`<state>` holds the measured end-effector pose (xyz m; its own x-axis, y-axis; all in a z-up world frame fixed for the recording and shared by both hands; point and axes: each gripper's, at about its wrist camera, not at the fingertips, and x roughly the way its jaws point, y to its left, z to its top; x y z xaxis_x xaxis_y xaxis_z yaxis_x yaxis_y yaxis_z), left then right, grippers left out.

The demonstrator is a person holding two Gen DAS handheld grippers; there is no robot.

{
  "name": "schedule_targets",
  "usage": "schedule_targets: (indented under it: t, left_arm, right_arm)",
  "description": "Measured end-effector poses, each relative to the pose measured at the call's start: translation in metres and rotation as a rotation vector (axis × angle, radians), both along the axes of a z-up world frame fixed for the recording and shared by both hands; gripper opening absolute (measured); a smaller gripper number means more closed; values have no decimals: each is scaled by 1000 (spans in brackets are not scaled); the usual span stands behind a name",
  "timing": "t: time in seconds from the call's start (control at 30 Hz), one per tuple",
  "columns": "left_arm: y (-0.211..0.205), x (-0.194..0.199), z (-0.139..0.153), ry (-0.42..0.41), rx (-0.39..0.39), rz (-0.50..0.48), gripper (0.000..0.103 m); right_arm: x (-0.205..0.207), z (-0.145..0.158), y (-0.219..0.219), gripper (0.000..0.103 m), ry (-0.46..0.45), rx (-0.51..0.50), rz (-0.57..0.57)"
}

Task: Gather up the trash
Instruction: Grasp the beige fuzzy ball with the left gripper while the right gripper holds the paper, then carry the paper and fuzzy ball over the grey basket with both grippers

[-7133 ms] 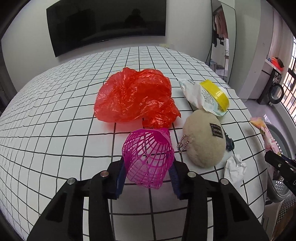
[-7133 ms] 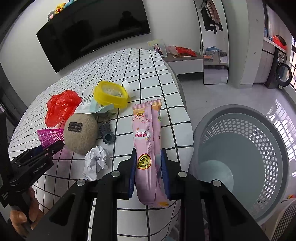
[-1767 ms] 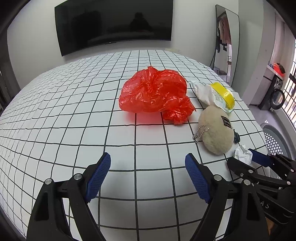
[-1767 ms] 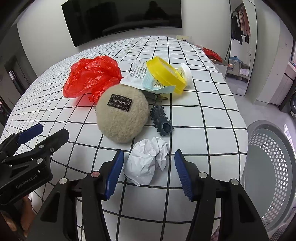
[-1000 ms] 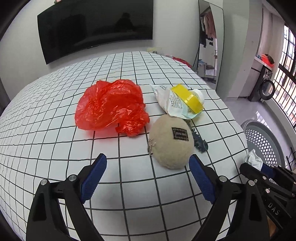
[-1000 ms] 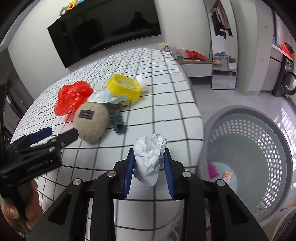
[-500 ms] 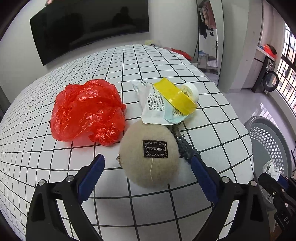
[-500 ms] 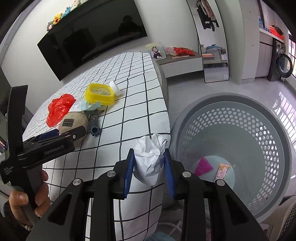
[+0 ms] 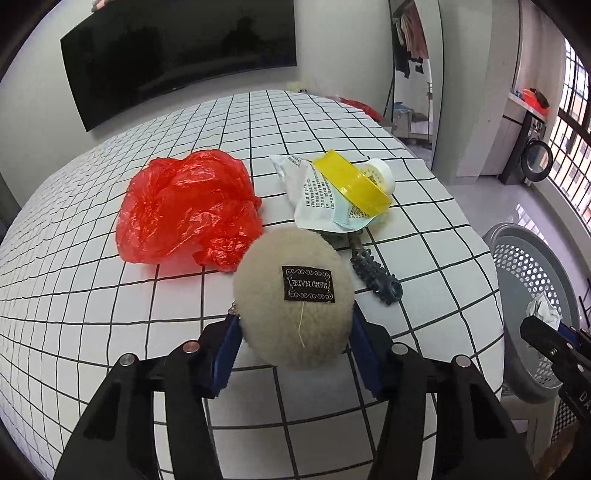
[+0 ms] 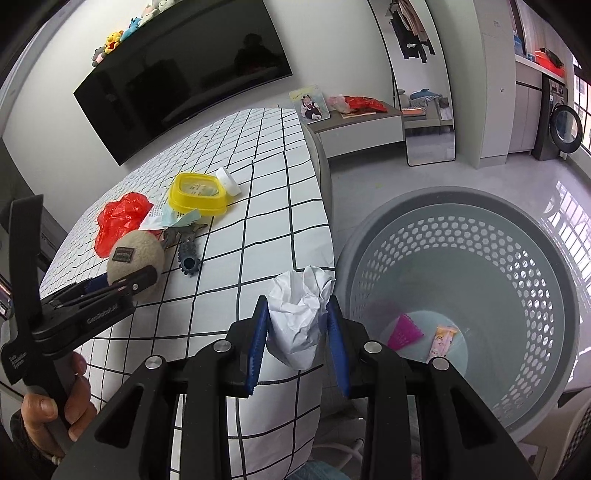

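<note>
You have a TV (image 9: 177, 70) on the far wall, soft toys (image 10: 122, 31) lined along its top. A mirror (image 10: 417, 74) leans far right, beside a low bench (image 10: 354, 122) holding a photo (image 10: 309, 103). A washer (image 10: 559, 123) stands far right.

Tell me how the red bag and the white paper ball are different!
The red plastic bag is shiny and see-through; the crumpled paper ball is white and not see-through. The bag lies on the checked table; the paper is held up in the right tool, beside the grey basket. The bag looks bigger. Both are scrunched-up.
</note>
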<state>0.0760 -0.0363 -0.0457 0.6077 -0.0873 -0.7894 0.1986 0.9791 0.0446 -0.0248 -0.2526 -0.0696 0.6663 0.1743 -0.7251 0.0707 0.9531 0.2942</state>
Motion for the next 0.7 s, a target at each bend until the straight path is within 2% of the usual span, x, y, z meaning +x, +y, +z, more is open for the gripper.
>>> schedule_targets:
  t: [0.2,0.37,0.53,0.7]
  left_arm:
    - [16,-24,18,-46,-23,-6,53]
    - [13,-43,35,-102,-50,-43,53]
    - [-13,-49,46,-129,-69,-123,53]
    - [-56,-53,53,-142,-106,-228,53]
  right_arm:
    - [-7,5,5,31,-15,-2,1]
    - [-17,6,3,31,-17,-2,-12]
    - [-32,11,-8,31,-34,-12,-47]
    - [-49,14,-36,31,-39,-26,-121]
